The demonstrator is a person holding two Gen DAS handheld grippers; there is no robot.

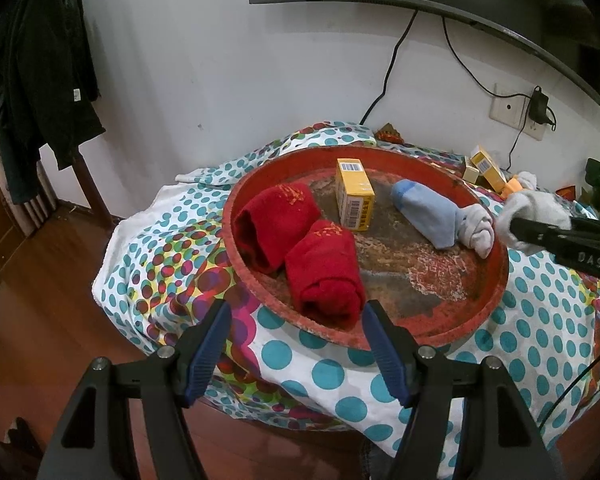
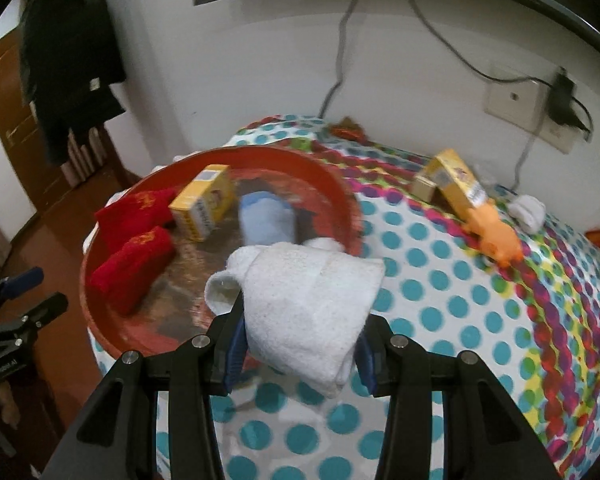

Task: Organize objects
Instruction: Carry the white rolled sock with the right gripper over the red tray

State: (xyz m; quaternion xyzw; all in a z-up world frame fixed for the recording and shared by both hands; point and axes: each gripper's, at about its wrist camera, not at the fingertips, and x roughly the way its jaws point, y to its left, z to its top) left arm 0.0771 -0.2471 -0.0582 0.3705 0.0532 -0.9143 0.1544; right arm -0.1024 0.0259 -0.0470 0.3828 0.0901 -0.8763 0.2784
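A round red tray lies on the dotted cloth. In it are two rolled red socks, an upright yellow box and a blue-and-white rolled sock. My left gripper hangs open at the tray's near rim, nothing between its blue pads. My right gripper is shut on a rolled white sock, held above the cloth at the tray's right edge.
Right of the tray on the cloth lie more yellow boxes, an orange toy and a white sock. A wall with a socket, cables and a television stands behind. A dark jacket hangs at left over wooden floor.
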